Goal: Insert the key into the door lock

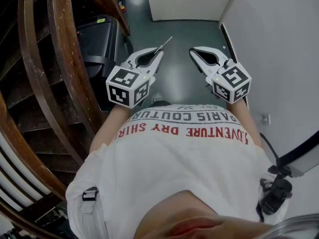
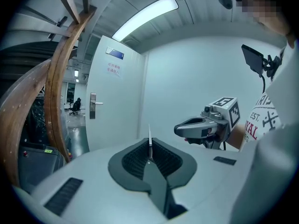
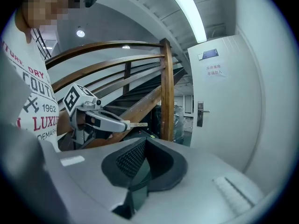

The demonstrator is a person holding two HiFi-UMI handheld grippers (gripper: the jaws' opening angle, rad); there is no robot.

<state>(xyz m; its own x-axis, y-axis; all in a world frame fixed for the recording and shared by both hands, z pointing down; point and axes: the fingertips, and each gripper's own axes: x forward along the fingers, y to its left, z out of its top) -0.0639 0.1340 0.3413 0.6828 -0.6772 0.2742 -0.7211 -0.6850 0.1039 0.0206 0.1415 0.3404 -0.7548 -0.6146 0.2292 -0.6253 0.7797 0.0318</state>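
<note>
At left claw (image 2: 149, 161): key (image 2: 150, 141) pinched edge-on, bow hidden | right claw (image 3: 145, 146): pressed together

Two grippers: left gripper (image 1: 159, 52), right gripper (image 1: 192, 51). One key (image 1: 166, 43). One door (image 2: 119, 120), one handle (image 2: 93, 105), two signs: plate (image 2: 115, 53), notice (image 2: 113, 69). One staircase (image 1: 30, 113). One strip light (image 2: 145, 17). One person (image 1: 184, 158).

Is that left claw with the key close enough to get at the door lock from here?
Probably not yet. The left claw grips the key, but the door lock sits well ahead across the floor. Nothing seems to block the way, so stepping closer should do it.
</note>
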